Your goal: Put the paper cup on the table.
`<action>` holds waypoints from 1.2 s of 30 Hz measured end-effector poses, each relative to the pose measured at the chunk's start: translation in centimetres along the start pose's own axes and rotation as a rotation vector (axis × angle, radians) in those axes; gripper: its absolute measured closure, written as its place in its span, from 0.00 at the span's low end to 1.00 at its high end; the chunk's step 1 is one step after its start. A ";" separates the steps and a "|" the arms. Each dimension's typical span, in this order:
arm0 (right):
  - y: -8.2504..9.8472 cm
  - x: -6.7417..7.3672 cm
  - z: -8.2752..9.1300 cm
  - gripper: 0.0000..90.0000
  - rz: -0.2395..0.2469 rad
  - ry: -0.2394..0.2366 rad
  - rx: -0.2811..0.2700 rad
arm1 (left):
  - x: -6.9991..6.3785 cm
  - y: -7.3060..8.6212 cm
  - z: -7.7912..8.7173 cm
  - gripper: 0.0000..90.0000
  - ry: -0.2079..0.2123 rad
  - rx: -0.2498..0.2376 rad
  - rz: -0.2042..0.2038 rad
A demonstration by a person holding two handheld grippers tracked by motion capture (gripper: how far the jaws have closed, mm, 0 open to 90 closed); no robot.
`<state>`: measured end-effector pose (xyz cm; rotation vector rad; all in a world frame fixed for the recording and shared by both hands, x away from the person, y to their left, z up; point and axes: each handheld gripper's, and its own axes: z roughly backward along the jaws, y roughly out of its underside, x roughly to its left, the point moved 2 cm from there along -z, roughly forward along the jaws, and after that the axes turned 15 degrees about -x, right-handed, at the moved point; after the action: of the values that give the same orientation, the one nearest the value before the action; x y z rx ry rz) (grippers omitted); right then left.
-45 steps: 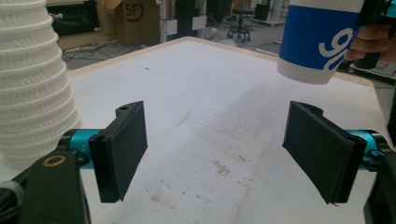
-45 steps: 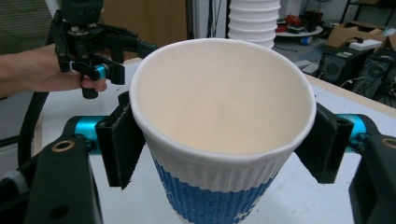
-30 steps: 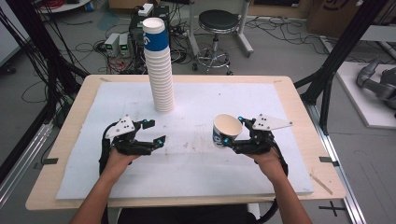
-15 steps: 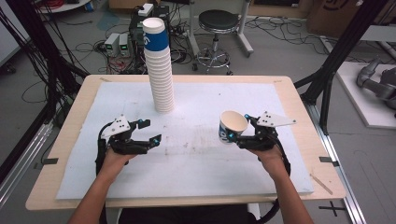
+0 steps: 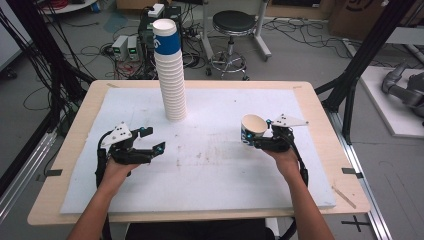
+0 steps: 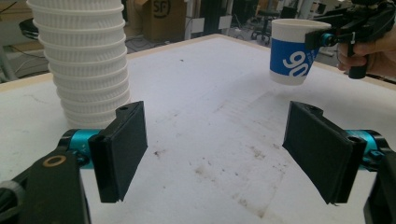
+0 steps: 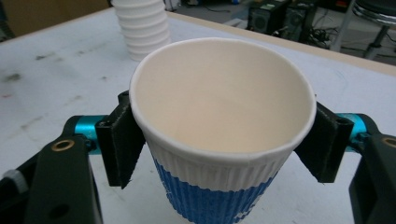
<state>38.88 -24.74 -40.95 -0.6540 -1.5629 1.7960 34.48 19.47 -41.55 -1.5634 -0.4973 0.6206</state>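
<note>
Cup held in right gripper, above right side of table.

Cup, white rim, blue band, upright with a slight tilt, clear of the white mat. Right gripper jaws pinch its sides below the rim. Left gripper low over mat, jaws spread, nothing between. Cup stack at mat's far side, well apart.

White digits reading "06", or "90" turned over, on the blue band of the paper cup; black "SF" logo on a cardboard box behind the table.
</note>
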 end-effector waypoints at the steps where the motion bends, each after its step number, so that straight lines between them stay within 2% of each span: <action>1: 0.5 -0.3 -0.2 0.28 -0.008 0.019 0.017 | 0.1 0.1 0.2 0.24 -0.006 0.004 0.005; 8: 2.0 -0.7 -0.4 0.28 -0.032 0.027 0.048 | 0.2 0.3 0.3 0.24 -0.013 0.008 0.007; 13: 2.3 -0.8 -0.3 0.26 -0.041 0.024 0.044 | 0.2 0.4 0.2 0.24 -0.011 0.012 0.009; 22: 2.6 -0.7 0.2 0.21 -0.027 0.018 0.057 | 0.1 0.6 0.1 0.24 -0.009 0.023 0.011; 23: 2.8 -0.6 0.5 0.21 -0.013 0.009 0.058 | 0.1 0.7 0.1 0.24 -0.010 0.024 0.011; 26: 3.1 -0.6 0.6 0.20 -0.027 -0.009 0.075 | 0.1 0.7 0.1 0.24 -0.012 0.022 0.015; 28: 3.6 -0.5 0.9 0.20 0.007 -0.014 0.120 | 0.2 0.7 0.1 0.24 -0.011 0.022 0.014; 29: 3.7 -0.5 1.0 0.20 0.006 -0.012 0.132 | 0.2 0.7 0.1 0.24 -0.011 0.023 0.015; 34: 3.8 -0.8 2.0 0.20 0.011 -0.011 0.146 | 0.3 0.8 0.1 0.24 -0.014 0.020 0.019; 35: 3.9 -1.0 2.9 0.20 0.017 -0.010 0.154 | 0.3 0.8 0.1 0.24 -0.014 0.020 0.019; 36: 3.9 -1.0 2.9 0.20 0.017 -0.010 0.154 | 0.4 0.8 0.1 0.24 -0.015 0.019 0.022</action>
<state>36.83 -27.60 -44.34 -0.5874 -1.4127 1.9126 34.64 19.72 -42.38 -1.5492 -0.4846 0.6531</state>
